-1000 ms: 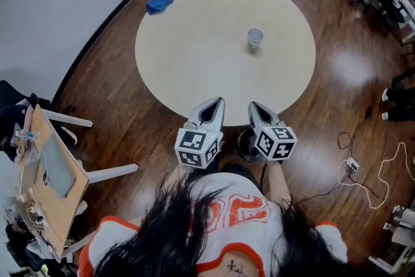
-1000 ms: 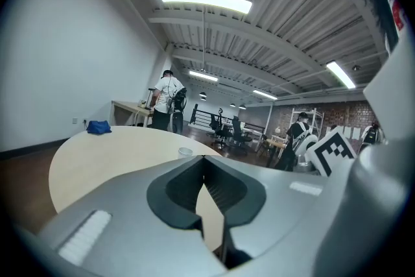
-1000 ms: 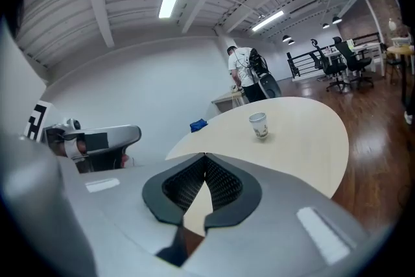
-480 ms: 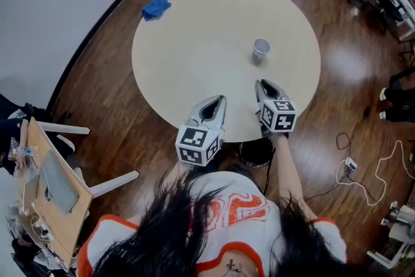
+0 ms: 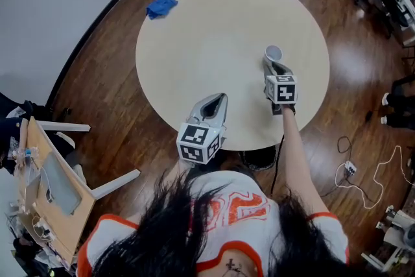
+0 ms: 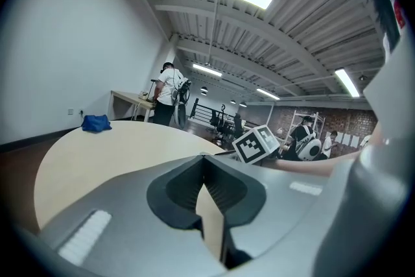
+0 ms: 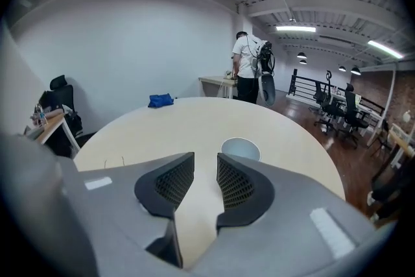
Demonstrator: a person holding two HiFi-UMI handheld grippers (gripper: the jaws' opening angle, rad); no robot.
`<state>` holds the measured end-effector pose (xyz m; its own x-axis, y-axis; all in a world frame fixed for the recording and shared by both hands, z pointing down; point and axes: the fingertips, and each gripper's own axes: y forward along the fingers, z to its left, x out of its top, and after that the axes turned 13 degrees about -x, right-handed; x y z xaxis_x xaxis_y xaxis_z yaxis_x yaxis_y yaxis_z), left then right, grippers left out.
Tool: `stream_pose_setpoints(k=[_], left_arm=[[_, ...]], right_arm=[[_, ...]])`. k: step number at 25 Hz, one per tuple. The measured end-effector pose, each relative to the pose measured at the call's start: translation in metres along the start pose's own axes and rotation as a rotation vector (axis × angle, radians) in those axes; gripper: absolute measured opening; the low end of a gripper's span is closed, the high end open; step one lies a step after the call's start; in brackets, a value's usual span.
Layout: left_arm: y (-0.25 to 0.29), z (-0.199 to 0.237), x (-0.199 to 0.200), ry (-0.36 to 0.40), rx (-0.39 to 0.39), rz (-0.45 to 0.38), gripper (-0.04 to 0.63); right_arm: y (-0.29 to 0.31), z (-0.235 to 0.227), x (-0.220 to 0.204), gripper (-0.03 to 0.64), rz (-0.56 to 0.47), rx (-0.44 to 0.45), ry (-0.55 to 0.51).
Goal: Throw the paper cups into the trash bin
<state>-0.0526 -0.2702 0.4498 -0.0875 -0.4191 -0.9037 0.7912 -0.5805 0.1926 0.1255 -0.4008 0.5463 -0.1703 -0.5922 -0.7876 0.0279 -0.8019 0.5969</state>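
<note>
Your left gripper (image 5: pixel 218 100) hangs over the near edge of the table (image 5: pixel 194 36), its jaws together on nothing. Your right gripper (image 5: pixel 272 65) is on the approach step. Its jaws have just been opening and stand apart, with nothing between them. The paper cup (image 5: pixel 273 52) stands upright just ahead of its tips, a little toward the right jaw. Next, I judge, you need to shift right and push forward until the cup sits between the pads, then close gently so the thin wall isn't crushed.
</note>
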Motion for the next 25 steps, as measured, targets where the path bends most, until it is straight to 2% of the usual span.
stream_pose_setpoints(k=[5, 9, 16, 18, 21, 25], left_arm=[[-0.001, 0.013, 0.002, -0.014, 0.014, 0.002, 0.0], [-0.004, 0.025, 0.001, -0.028, 0.034, 0.004, 0.0], [-0.005, 0.038, 0.002, -0.049, 0.054, -0.002, 0.0], [-0.006, 0.04, 0.002, -0.052, 0.061, -0.002, 0.0], [-0.008, 0.044, 0.002, -0.055, 0.071, -0.004, 0.0], [-0.011, 0.051, 0.002, -0.06, 0.084, -0.007, 0.0]], right_arm=[[0.034, -0.012, 0.0, 0.123, 0.072, -0.043, -0.11], [0.051, -0.012, -0.003, 0.127, 0.142, -0.045, -0.194], [0.068, -0.011, -0.032, 0.127, 0.32, -0.045, -0.235], [0.071, -0.015, -0.031, 0.107, 0.318, -0.078, -0.253], [0.072, -0.02, -0.03, 0.031, 0.316, -0.119, -0.258], [0.069, -0.023, -0.037, 0.031, 0.356, -0.139, -0.209]])
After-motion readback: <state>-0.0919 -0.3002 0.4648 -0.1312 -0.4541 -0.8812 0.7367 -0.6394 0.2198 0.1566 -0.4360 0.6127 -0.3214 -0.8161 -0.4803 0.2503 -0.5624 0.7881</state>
